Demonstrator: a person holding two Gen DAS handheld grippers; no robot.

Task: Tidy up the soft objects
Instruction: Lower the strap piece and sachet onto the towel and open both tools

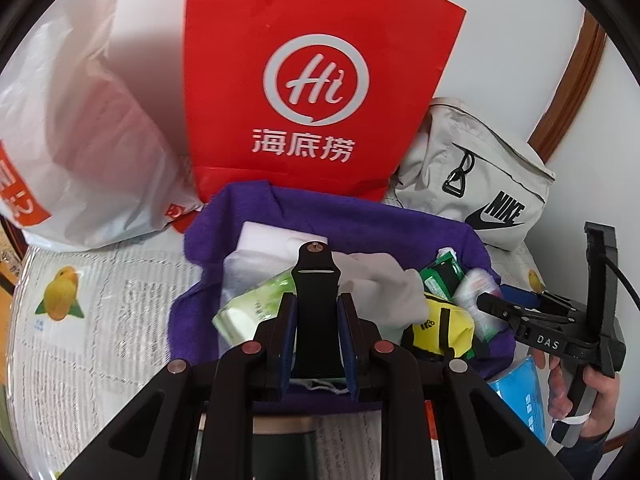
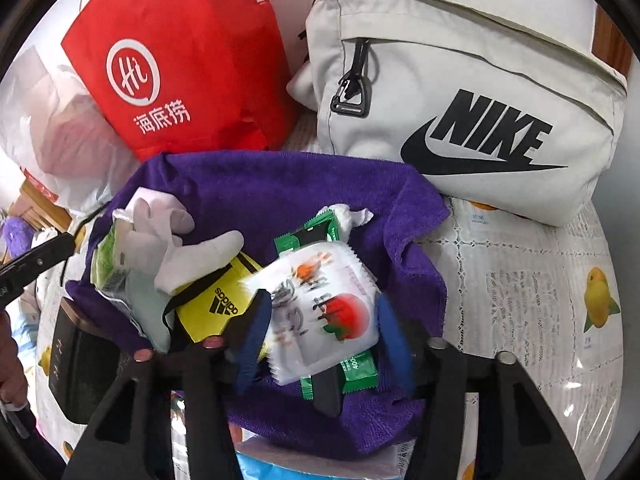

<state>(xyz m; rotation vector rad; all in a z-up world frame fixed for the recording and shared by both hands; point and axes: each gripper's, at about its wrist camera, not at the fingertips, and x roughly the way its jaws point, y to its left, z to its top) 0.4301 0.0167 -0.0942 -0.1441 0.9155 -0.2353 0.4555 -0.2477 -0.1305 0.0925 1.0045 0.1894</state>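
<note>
Soft packets sit heaped on the purple towel (image 2: 248, 184); right claw (image 2: 320, 332) released astride the white packet (image 2: 320, 312); left claw (image 1: 316, 320) clenched on a black strap (image 1: 315, 280); lower it gently.

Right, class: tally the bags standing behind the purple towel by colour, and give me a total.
Red paper carrier bag: 1
White crinkled plastic bag: 1
Pale grey fabric Nike bag: 1
Total: 3
</note>
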